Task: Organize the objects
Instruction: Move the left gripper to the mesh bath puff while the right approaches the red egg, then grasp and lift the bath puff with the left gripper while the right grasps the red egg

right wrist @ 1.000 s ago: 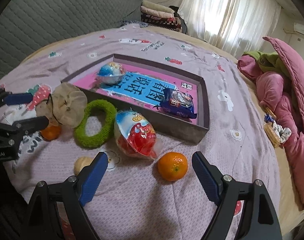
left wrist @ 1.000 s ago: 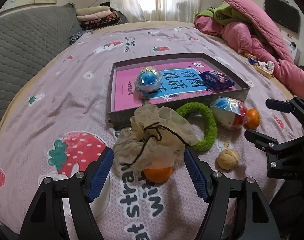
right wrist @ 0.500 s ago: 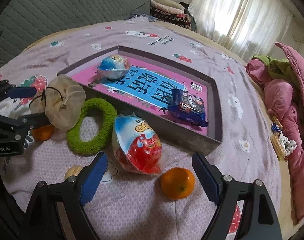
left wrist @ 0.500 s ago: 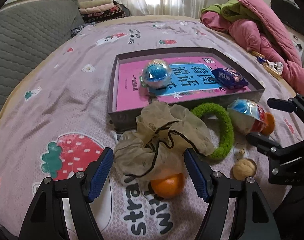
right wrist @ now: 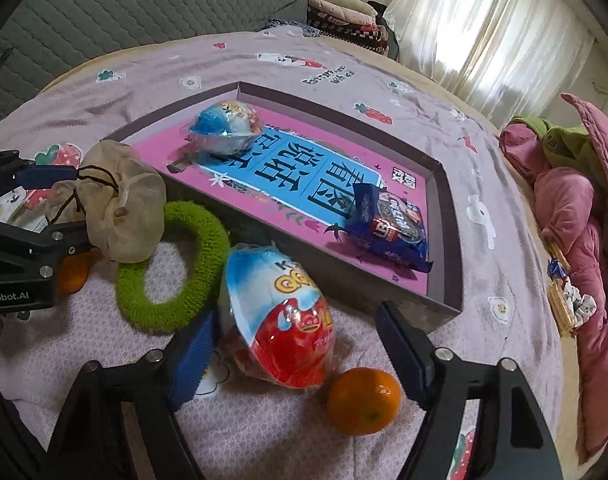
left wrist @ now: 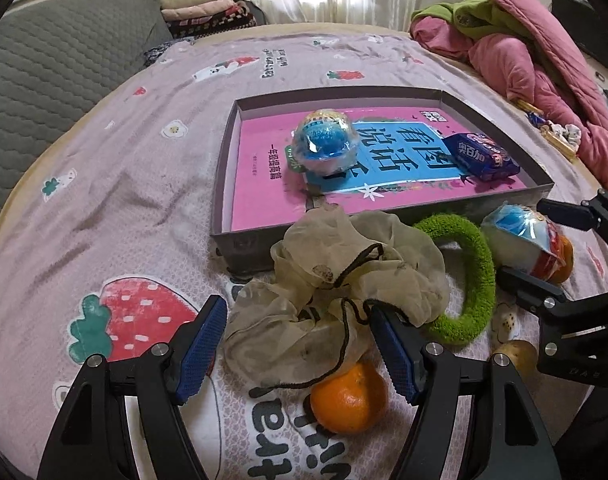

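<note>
Bed (left wrist: 151,216): one, under a lilac strawberry-print sheet; everything below lies on it.
Left hand-held gripper (left wrist: 299,346): one, jaws wide apart, gripping nothing; the beige pouch lies between them, pads not pressing it.
Beige drawstring pouch (left wrist: 344,280): one, crumpled, just in front of the tray's near wall, draped over an orange.
Oranges: two; one (left wrist: 350,398) half under the pouch, one (right wrist: 363,400) beside the red-and-blue egg.
Tray (left wrist: 223,184): one, shallow and grey, with a pink-and-blue book (left wrist: 263,160) flat on its floor.
Wrapped toy eggs: two; a blue one (left wrist: 324,142) in the tray, a red-and-blue one (right wrist: 279,312) outside it.
Blue biscuit packet (right wrist: 390,228): one, in the tray's right end.
Green fuzzy ring (right wrist: 171,272): one, between pouch and egg.
Walnut (left wrist: 516,354): one, near the ring.
Right hand-held gripper (right wrist: 291,354): one, jaws closing around the red-and-blue egg; whether the pads touch it I cannot tell.
</note>
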`<move>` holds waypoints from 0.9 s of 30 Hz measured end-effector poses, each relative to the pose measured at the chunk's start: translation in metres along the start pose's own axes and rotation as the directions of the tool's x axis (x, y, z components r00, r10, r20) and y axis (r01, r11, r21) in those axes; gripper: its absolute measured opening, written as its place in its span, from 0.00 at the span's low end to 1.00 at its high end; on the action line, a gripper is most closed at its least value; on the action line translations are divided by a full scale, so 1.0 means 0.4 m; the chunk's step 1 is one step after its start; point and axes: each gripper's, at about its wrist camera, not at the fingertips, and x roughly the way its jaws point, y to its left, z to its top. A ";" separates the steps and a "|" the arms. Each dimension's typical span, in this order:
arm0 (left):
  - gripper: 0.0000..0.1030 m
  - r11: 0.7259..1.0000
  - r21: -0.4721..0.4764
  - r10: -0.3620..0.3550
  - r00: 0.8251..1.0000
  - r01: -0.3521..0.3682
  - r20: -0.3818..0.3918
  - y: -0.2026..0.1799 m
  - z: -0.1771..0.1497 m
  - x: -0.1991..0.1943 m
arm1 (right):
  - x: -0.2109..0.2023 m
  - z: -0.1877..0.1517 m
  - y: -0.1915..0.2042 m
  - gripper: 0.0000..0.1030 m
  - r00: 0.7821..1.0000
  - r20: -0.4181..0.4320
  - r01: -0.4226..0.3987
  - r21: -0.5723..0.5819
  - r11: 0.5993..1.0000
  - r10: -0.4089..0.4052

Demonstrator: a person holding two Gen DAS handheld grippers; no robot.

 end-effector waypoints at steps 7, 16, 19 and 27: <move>0.72 1.000 -0.018 -0.020 1.000 0.019 -0.014 -0.001 0.006 0.020 | 0.023 0.003 0.020 0.53 1.000 -0.012 0.004 -0.015 1.000 -0.004; 0.72 0.995 -0.074 -0.063 0.998 0.062 -0.008 0.010 0.008 0.039 | 0.024 -0.006 0.013 0.53 1.000 0.013 -0.013 0.024 1.000 0.013; 0.72 0.994 -0.082 -0.070 0.998 0.069 -0.006 0.010 0.011 0.040 | 0.022 -0.008 0.016 0.53 1.000 0.021 -0.007 0.014 1.000 0.006; 0.65 0.993 -0.090 -0.082 0.997 0.082 0.000 0.011 0.013 0.044 | 0.011 -0.010 0.019 0.53 0.999 0.032 -0.024 0.019 1.000 0.023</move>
